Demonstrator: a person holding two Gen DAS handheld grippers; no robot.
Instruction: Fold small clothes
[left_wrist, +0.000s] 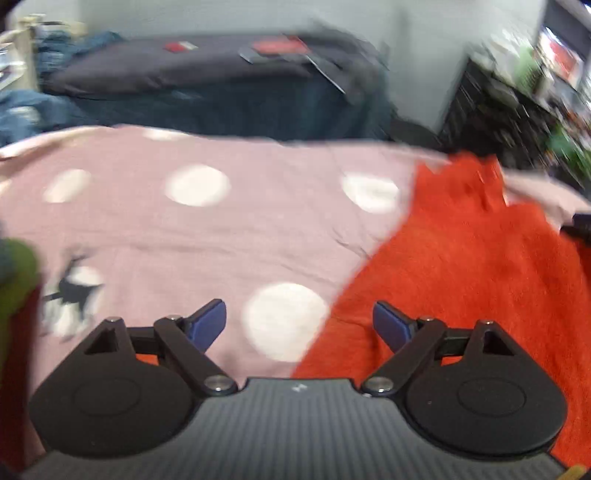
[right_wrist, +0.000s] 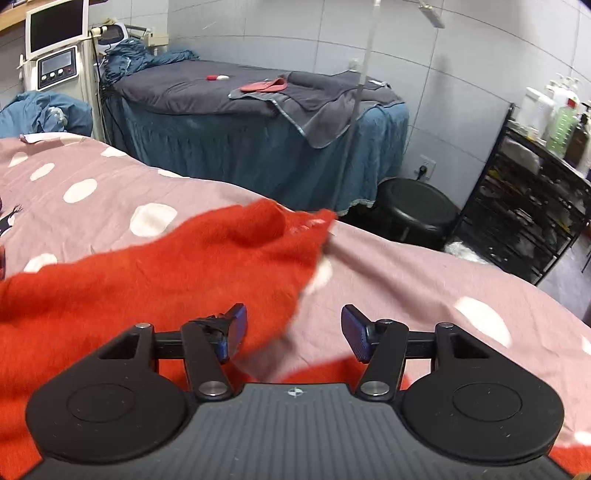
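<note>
pink bedsheet (right_wrist: 424, 273) with white dots covers the work surface in both views. red fuzzy garment (right_wrist: 155, 280) lies spread on it, far corner folded up into a peak near the sheet's far edge; in the left wrist view the same garment (left_wrist: 480, 266) fills the right side.

right wrist view only, sharp: second bed (right_wrist: 236, 110) with dark cover and blue skirt, a grey towel (right_wrist: 317, 107) draped over its edge with a red cloth on top; black round stool (right_wrist: 417, 203); black shelf rack (right_wrist: 524, 206) holding pump bottles (right_wrist: 561, 110) on top, shelf contents too cluttered to tell; white machine with screen (right_wrist: 55, 48) at far left. left wrist view is motion-blurred; it alone shows a dark printed figure (left_wrist: 74, 291) on the sheet and a green blur at the left edge, not identifiable.

no writing legible in either view; bottle labels too small.

left gripper (left_wrist: 299, 325): jaws spread wide, nothing between them, over the sheet and garment boundary. right gripper (right_wrist: 291, 328): jaws apart, released, the garment's edge beneath its left finger, not pinched.
</note>
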